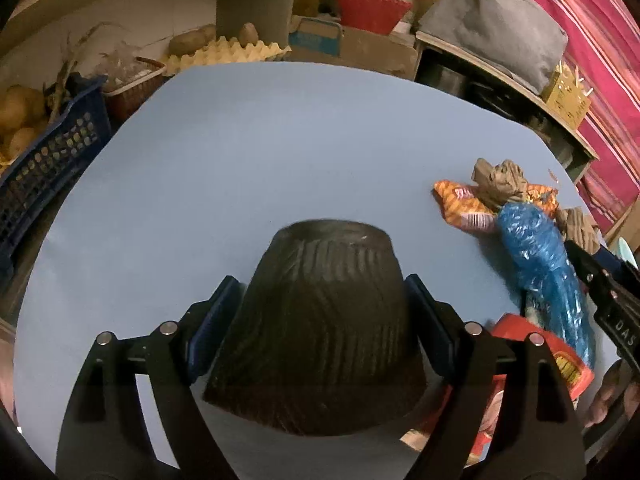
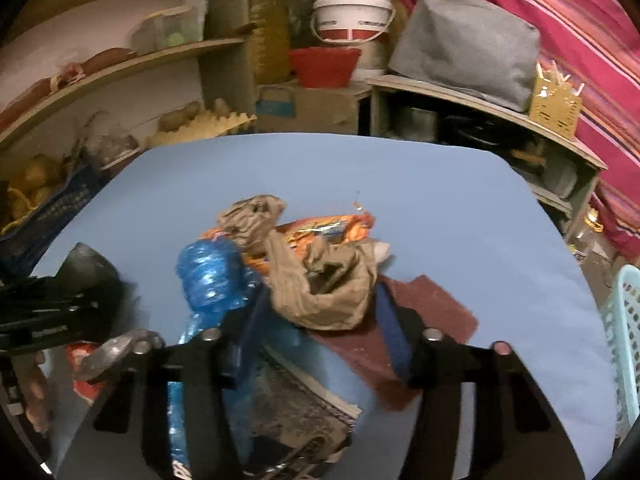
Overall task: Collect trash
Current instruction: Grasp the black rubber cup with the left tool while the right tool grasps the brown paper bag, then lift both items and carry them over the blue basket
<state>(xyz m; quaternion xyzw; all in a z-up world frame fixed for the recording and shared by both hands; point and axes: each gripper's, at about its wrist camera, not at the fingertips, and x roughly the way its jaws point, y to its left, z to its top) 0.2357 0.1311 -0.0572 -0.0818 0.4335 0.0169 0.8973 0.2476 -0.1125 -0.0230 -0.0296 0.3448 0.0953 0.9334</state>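
Observation:
A black ribbed pot lies on the blue table, its base away from me. My left gripper stands open around it, a finger close along each side. To its right is a trash heap: a crushed blue bottle, an orange snack wrapper, a red packet and crumpled brown paper. In the right wrist view my right gripper is shut on a crumpled brown paper wad atop the heap, beside the blue bottle and over a maroon sheet.
A dark blue crate of potatoes stands off the table's left edge, and an egg tray sits behind it. A pale teal basket stands at the right edge. Shelves, a red bowl and a white bucket crowd the back.

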